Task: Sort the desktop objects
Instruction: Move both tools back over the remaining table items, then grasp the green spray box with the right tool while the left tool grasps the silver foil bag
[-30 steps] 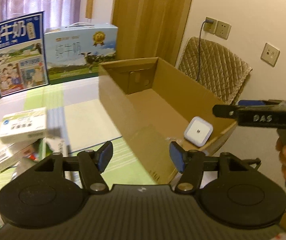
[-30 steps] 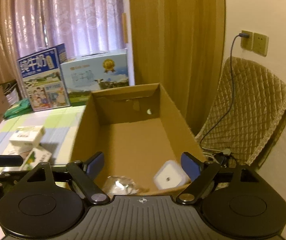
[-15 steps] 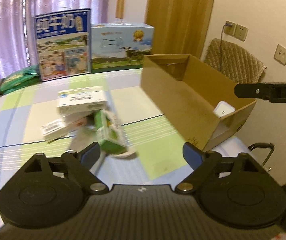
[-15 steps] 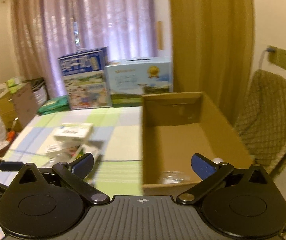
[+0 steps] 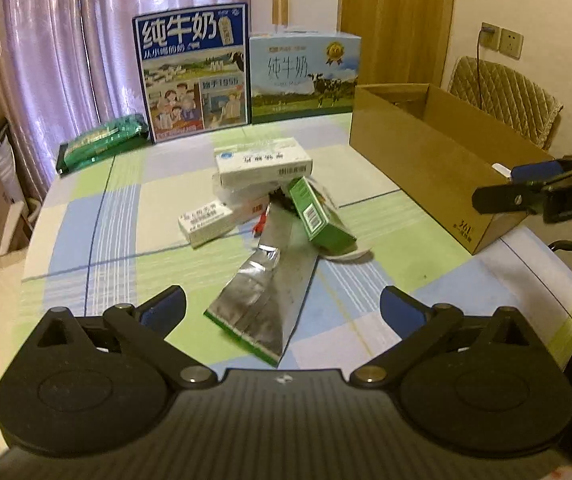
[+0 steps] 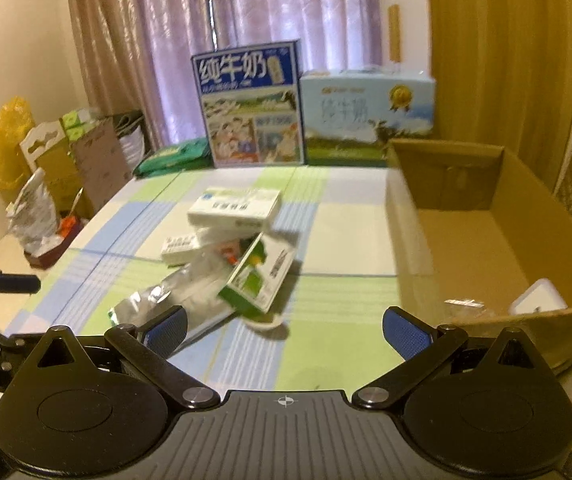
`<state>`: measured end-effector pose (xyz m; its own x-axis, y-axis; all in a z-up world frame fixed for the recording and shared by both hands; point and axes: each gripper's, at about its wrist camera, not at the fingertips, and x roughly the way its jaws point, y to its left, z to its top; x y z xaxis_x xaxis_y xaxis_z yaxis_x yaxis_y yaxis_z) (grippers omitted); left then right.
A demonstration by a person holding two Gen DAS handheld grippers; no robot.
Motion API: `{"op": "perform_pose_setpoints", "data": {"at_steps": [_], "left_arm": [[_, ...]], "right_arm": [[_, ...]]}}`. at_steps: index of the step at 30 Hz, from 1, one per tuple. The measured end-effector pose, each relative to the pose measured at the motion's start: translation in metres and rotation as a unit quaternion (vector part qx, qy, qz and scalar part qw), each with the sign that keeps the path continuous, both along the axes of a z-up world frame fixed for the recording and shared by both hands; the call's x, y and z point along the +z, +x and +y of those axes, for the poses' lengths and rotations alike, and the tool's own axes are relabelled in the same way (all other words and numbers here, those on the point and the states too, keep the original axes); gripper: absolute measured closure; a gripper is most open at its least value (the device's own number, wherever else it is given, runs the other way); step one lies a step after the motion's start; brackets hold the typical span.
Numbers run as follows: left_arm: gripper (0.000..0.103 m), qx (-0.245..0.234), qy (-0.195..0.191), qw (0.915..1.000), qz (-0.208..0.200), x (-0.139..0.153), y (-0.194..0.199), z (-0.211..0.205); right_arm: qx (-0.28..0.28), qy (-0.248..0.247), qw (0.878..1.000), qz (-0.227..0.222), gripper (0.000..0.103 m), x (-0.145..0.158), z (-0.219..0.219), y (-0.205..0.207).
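A pile lies mid-table: a silver foil pouch, a green box tilted on it, a large white medicine box and a smaller white box. My left gripper hangs open over the pouch's near end, holding nothing. My right gripper is also open and empty, near the table's front edge between the pile and the cardboard box. Inside that box rest a white square device and a clear plastic piece. The green box and pouch show here too.
Two milk cartons stand at the table's back, with a green pack to their left. A quilted chair sits behind the cardboard box. Bags and cartons crowd the floor to the left.
Both views have swung left from the cardboard box toward the pile and pulled back. Both grippers stayed open and empty, and the left one's fingers opened wider.
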<state>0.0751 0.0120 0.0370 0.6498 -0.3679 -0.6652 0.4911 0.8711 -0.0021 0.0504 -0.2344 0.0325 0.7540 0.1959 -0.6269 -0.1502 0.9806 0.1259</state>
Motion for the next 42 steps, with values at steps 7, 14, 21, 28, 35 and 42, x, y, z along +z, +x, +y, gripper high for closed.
{"op": "perform_pose_setpoints", "data": {"at_steps": [7,14,21,28,35,42], "left_arm": [[0.002,-0.021,0.004,0.9993,0.029,-0.017,0.017,0.001],[0.002,-0.054,0.05,0.9964,0.042,-0.027,0.044,-0.014],[0.003,-0.069,0.063,0.994,0.058,-0.042,0.074,-0.026],[0.008,-0.089,0.074,0.9897,0.085,-0.057,0.108,-0.037],[0.012,-0.111,0.086,0.9848,0.102,-0.071,0.132,-0.053],[0.026,-0.116,0.098,0.9804,0.125,-0.084,0.152,-0.062]], "right_arm": [[0.012,-0.007,1.0,0.022,0.002,-0.023,0.01,0.008],[0.023,-0.013,0.999,0.036,0.002,-0.036,0.015,0.03],[0.032,0.007,0.998,0.058,0.002,-0.051,0.019,0.066],[0.043,0.018,0.996,0.082,0.002,-0.063,0.023,0.107],[0.043,0.046,0.991,0.114,0.002,-0.078,0.02,0.139],[0.045,0.061,0.986,0.147,0.009,-0.099,0.022,0.17]]}}
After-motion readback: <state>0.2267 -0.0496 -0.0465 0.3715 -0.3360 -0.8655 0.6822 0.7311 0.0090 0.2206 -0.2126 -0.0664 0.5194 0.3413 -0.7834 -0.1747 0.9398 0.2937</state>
